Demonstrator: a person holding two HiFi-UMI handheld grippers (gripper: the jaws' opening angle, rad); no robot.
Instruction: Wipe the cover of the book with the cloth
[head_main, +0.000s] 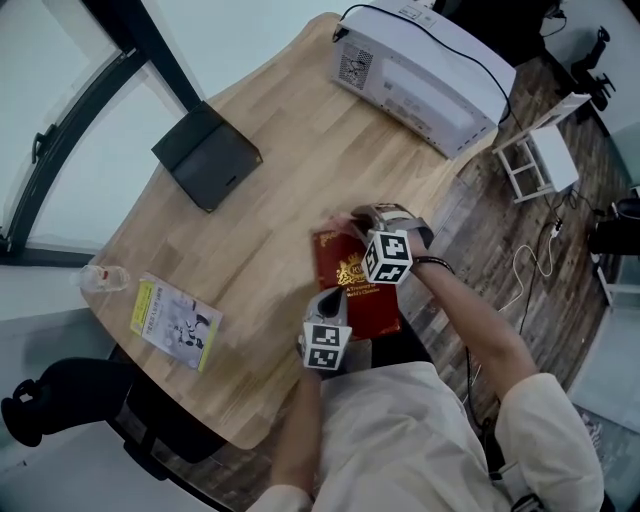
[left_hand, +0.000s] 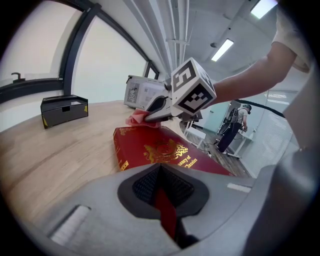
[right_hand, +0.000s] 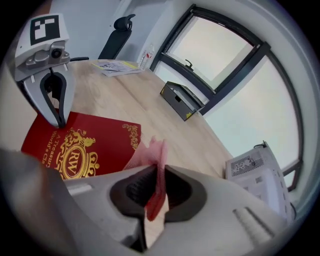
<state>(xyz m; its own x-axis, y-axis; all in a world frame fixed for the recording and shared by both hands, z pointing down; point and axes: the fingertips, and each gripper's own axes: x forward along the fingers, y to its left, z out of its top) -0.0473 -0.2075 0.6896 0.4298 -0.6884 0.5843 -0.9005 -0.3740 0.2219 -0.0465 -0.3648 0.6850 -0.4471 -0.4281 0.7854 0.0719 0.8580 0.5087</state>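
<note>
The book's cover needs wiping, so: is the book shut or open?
Shut. The book lies flat, gold-crested front cover up, no pages showing.

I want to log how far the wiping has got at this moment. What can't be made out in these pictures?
Cloth: head view, mostly hidden under the right gripper.
Book: near edge covered by the left gripper in the head view; gold title too small there, cut off by gripper bodies in both gripper views.
Booklet: print too small, head view.
</note>
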